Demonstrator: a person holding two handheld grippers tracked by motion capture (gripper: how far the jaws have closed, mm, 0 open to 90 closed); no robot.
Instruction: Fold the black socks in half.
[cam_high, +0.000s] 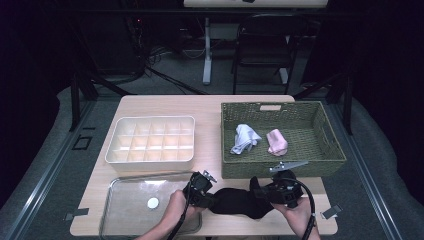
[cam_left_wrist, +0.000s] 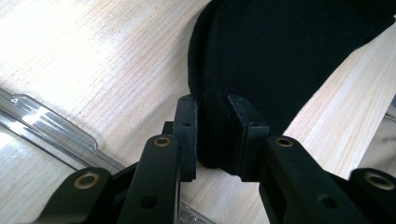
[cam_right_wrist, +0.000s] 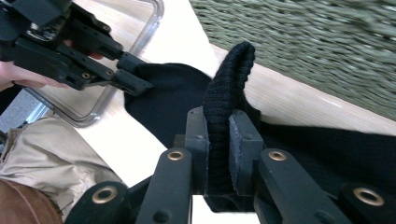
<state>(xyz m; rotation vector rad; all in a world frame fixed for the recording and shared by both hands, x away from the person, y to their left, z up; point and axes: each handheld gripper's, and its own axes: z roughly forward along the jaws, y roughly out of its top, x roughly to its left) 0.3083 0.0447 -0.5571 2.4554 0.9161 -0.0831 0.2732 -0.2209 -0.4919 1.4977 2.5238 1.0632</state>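
The left gripper (cam_high: 209, 199) and right gripper (cam_high: 260, 192) each clench one end of the black sock (cam_high: 235, 201). Held at both ends above the table (cam_high: 165, 105), it is likely being folded.

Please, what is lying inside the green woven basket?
Inside the green woven basket lie two small folded cloths: a white cloth and a pink cloth, apart from each other. The basket's near wall hides the floor strip just behind it.
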